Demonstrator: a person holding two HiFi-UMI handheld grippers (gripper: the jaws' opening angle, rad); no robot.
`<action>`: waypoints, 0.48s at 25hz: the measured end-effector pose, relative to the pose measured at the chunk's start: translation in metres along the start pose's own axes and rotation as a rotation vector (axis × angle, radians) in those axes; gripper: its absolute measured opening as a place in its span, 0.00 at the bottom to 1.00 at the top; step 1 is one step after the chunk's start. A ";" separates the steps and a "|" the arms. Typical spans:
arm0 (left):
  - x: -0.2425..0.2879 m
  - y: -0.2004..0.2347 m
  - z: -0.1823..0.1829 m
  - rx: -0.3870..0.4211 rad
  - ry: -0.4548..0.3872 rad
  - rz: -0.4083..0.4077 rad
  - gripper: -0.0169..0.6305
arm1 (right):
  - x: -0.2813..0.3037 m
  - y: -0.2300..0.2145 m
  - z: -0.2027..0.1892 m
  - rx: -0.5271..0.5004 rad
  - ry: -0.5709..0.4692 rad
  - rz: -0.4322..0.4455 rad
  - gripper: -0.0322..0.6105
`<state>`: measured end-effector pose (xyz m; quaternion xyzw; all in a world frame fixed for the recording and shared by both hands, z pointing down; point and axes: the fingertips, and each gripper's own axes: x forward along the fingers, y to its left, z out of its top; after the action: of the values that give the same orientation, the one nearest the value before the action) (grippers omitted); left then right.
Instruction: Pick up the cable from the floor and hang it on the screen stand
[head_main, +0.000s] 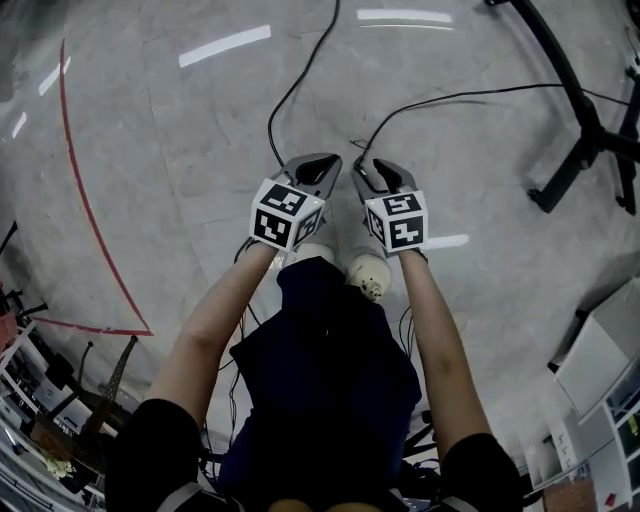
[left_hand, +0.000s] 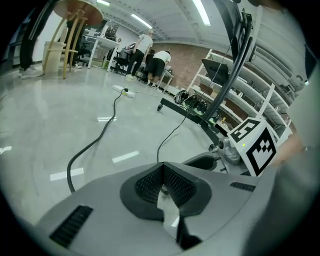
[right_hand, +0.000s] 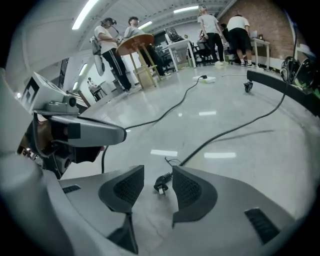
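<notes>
Looking steeply down, the head view shows the left gripper (head_main: 318, 172) and the right gripper (head_main: 378, 174) side by side, low over the grey floor (head_main: 180, 150). The black legs of the screen stand (head_main: 580, 135) are at the upper right. From the tip of the right gripper a thin black cable (head_main: 450, 97) runs in one long bend over the floor toward the stand. A second cable (head_main: 298, 88) runs away in front of the left gripper.

Only the right gripper view shows the end of the thin cable. It is a small black plug (right_hand: 161, 183) with metal pins, and it lies on the floor between the jaws, which stand apart around it without clamping it. Only the left gripper view shows that the left jaws are together, with nothing between their pads. The whole cable lies slack on the floor.
</notes>
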<state>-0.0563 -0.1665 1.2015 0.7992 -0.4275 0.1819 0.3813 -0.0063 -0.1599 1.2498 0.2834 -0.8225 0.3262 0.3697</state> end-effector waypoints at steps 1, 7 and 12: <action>0.002 0.004 -0.004 -0.003 0.001 0.003 0.03 | 0.008 -0.001 -0.005 0.003 0.009 -0.012 0.33; 0.012 0.025 -0.019 -0.017 -0.004 0.009 0.03 | 0.043 -0.003 -0.025 0.002 0.034 -0.056 0.36; 0.023 0.027 -0.025 -0.027 0.003 0.003 0.03 | 0.050 -0.010 -0.031 0.005 0.038 -0.104 0.35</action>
<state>-0.0640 -0.1694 1.2439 0.7931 -0.4303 0.1779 0.3926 -0.0146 -0.1542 1.3091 0.3205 -0.7987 0.3141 0.4009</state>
